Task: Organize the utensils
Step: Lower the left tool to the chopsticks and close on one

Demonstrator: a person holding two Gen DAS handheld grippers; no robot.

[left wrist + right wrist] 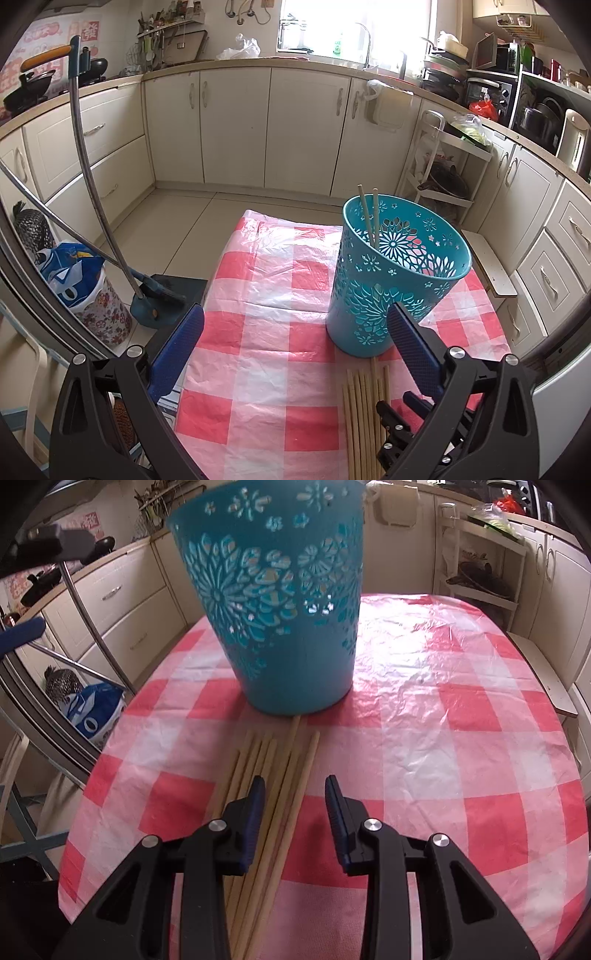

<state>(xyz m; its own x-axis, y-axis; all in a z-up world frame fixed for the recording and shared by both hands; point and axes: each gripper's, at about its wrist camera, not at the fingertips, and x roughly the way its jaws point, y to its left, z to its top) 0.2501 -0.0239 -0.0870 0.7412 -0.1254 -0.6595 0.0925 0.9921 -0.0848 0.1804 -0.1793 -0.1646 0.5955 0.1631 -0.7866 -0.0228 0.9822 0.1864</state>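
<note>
Worktop (443,686) under a red-and-white check plastic cover carries everything. Teal cut-out holder (395,273) stands upright mid-cloth, two chopsticks (370,216) already inside leaning on the far wall. Loose chopsticks (273,805) lie in a rough bundle on the cloth just in front of the holder's base, one tip touching or nearly under it. Right gripper (295,790) sits low over the bundle, fingers part open, nothing held yet; the left finger rides on top of the sticks, the right one is clear over cloth, so only the right-hand sticks are straddled. Left gripper (295,325) hovers higher and further back, fingers wide open, empty. Risks, my read: closing now could pinch several sticks at once or roll them apart, and thin round sticks on slick plastic will skid; the cover may bunch and drag; a stick swung up may knock the light holder, which probably tips easily. Views: left wrist shows the holder's inside and rim plus the right gripper's body beside the sticks; right wrist cuts off the rim and contents but shows finger-to-stick alignment, which left wrist can't.
</note>
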